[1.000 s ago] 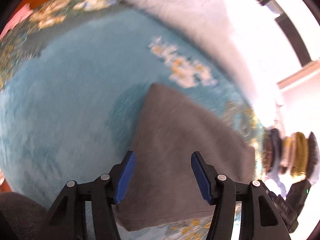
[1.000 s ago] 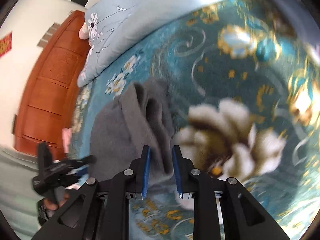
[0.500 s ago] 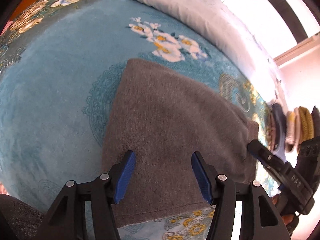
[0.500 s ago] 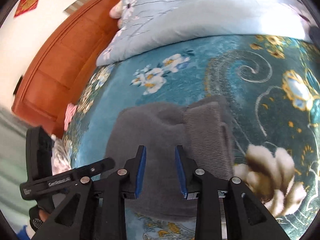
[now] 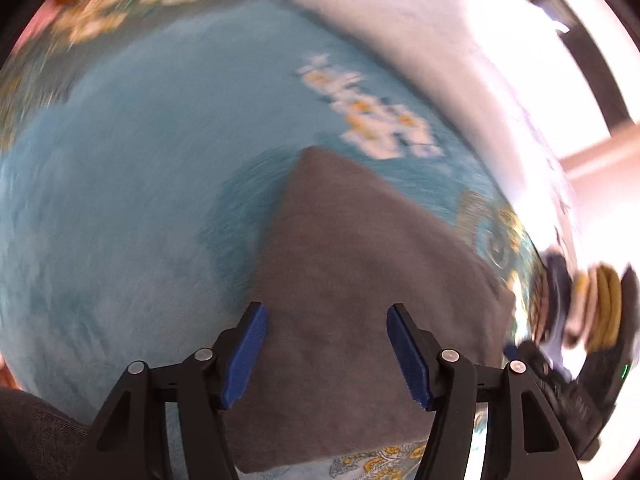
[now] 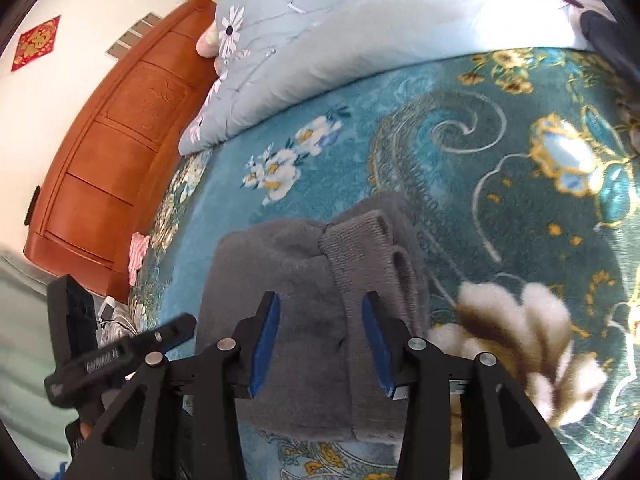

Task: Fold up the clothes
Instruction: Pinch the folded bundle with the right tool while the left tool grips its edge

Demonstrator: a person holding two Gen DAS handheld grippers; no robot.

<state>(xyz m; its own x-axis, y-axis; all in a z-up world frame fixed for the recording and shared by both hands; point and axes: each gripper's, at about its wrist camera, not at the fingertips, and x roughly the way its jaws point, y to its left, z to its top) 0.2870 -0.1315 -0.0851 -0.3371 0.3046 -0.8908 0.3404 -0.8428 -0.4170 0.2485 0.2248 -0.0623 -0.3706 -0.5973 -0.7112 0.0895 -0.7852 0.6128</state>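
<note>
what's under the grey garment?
The grey garment lies folded on the teal floral blanket, which shows all around it. Its ribbed cuffs sit on top. Anything beneath or inside the folds is covered.

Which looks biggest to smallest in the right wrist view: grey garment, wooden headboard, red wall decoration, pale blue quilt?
1. pale blue quilt
2. grey garment and wooden headboard: look alike in size, and the garment lies nearer the camera, so no ranking.
3. red wall decoration, clearly smallest.
</note>
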